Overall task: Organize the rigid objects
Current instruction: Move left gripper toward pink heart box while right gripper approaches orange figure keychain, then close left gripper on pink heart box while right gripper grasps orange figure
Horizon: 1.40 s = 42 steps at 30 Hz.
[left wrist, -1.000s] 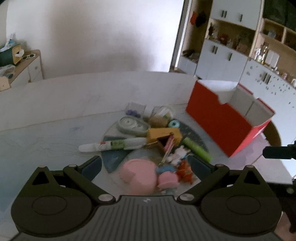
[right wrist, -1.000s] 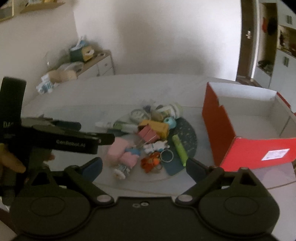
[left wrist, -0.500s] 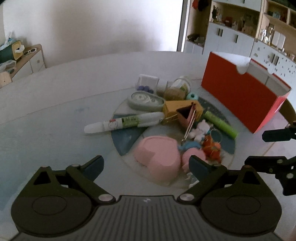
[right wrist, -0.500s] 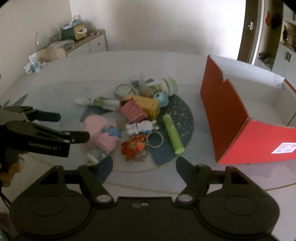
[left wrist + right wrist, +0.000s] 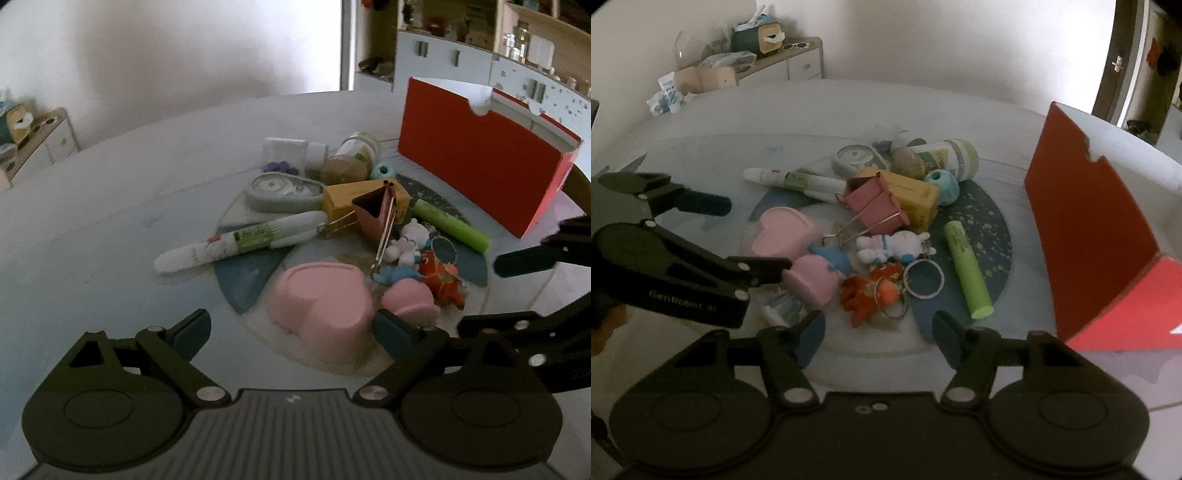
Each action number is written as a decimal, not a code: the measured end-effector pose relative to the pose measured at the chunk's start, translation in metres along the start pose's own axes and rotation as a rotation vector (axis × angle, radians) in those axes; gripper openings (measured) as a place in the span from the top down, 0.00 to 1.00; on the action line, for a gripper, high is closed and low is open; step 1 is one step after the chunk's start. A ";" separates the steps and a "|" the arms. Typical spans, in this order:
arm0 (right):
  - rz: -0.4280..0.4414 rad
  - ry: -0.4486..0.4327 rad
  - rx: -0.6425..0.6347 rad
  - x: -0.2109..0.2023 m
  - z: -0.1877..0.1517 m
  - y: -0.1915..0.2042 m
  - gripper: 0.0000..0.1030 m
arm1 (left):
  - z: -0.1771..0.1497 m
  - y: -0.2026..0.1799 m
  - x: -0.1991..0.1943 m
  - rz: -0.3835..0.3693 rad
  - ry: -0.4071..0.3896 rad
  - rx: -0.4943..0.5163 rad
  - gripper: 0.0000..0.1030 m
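Clutter sits heaped on a round patterned mat ahead of both grippers. Left gripper has jaws spread wide and closing slightly; the pink heart-shaped box lies between its fingertips, pads apart from it as far as the view shows. Just right of that box: a smaller pink piece (shape unclear) and an orange keychain figure. Beyond the box, a white pen with green label, a pink binder clip, a yellow box and a grey-green tape dispenser.

Right gripper has jaws at a middling gap and closing, with nothing between them; the orange figure and a key ring lie just ahead of its tips. Green tube lies ahead and slightly right, a white plush keychain straight ahead. Red open box stands to the far right on the table, well apart from the heap.
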State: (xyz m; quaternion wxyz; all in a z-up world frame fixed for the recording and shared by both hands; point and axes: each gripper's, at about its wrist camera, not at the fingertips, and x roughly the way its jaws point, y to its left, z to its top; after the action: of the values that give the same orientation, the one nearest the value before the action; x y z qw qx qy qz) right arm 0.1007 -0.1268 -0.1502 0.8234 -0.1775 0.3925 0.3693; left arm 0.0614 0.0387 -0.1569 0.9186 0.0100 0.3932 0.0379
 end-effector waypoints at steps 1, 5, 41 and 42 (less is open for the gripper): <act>-0.001 -0.002 -0.005 0.003 0.001 0.000 0.42 | 0.001 -0.001 0.002 -0.007 -0.006 0.011 0.07; 0.008 -0.005 -0.020 0.011 0.002 0.000 0.44 | 0.004 -0.003 0.010 -0.010 -0.019 0.029 0.07; -0.007 -0.082 0.078 -0.063 -0.005 -0.015 0.65 | 0.011 0.008 -0.010 -0.089 0.001 -0.063 0.59; -0.007 -0.081 0.081 -0.065 -0.006 -0.016 0.65 | 0.010 0.008 -0.009 -0.084 0.006 -0.062 0.59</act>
State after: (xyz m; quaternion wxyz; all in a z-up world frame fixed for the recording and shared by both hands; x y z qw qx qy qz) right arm 0.0825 -0.1710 -0.1037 0.8465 -0.1302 0.3728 0.3570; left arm 0.0623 0.0464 -0.1433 0.9182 -0.0349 0.3944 0.0114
